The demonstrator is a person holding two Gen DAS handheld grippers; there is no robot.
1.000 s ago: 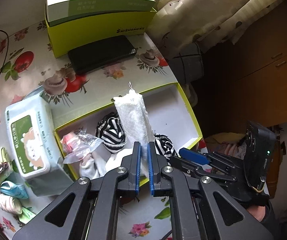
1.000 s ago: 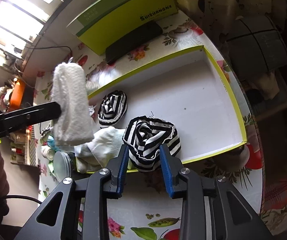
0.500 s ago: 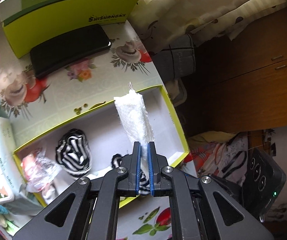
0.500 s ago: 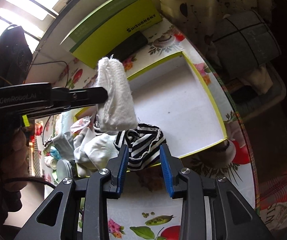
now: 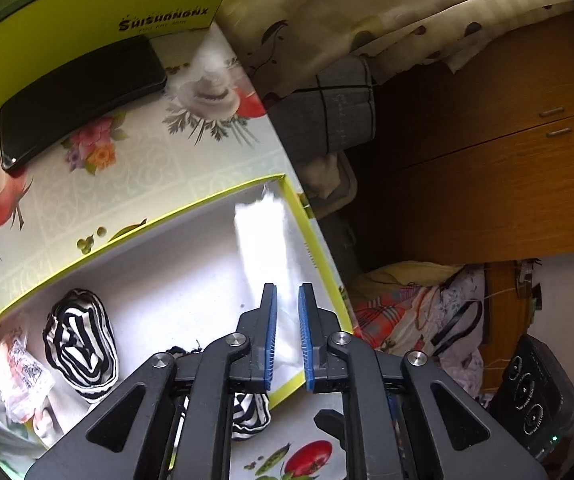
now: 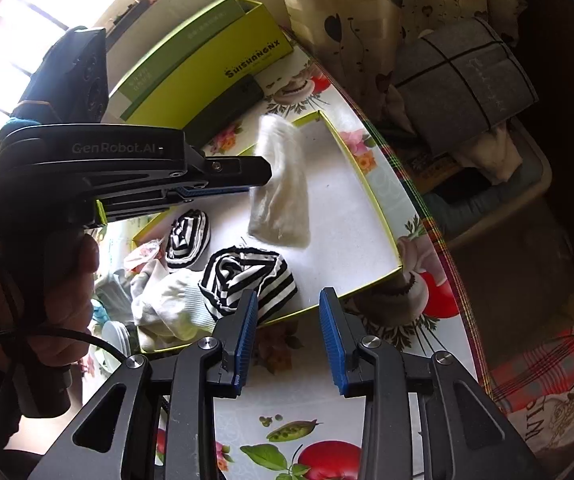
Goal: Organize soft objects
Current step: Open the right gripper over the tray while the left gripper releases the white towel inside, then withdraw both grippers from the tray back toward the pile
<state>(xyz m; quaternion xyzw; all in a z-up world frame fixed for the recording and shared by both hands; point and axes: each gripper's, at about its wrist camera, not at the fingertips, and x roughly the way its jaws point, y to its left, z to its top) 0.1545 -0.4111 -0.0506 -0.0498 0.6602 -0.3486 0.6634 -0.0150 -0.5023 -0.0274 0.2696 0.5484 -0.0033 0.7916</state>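
A white fluffy sock (image 5: 265,248) drops from my left gripper (image 5: 287,336), whose jaws stand slightly apart, over the right end of the yellow-rimmed white tray (image 5: 191,200). In the right wrist view the sock (image 6: 283,188) is blurred, just beyond the left gripper (image 6: 261,174) and above the tray floor (image 6: 347,208). A striped black-and-white roll (image 5: 81,348) lies in the tray's left part. My right gripper (image 6: 289,340) is open and empty over the table, just in front of a second striped roll (image 6: 247,280) at the tray's front edge. A white sock (image 6: 171,300) lies beside it.
A green-yellow box (image 5: 87,12) and a black phone (image 5: 79,92) lie behind the tray. A plastic packet (image 5: 19,368) sits at the tray's left end. The table edge (image 6: 439,240) runs close to the tray's right side, with a grey cushion (image 6: 463,84) and basket beyond.
My left gripper moved right over the tray's right end and opened, and the white sock is slipping out. The right gripper drew back slightly from the striped roll.
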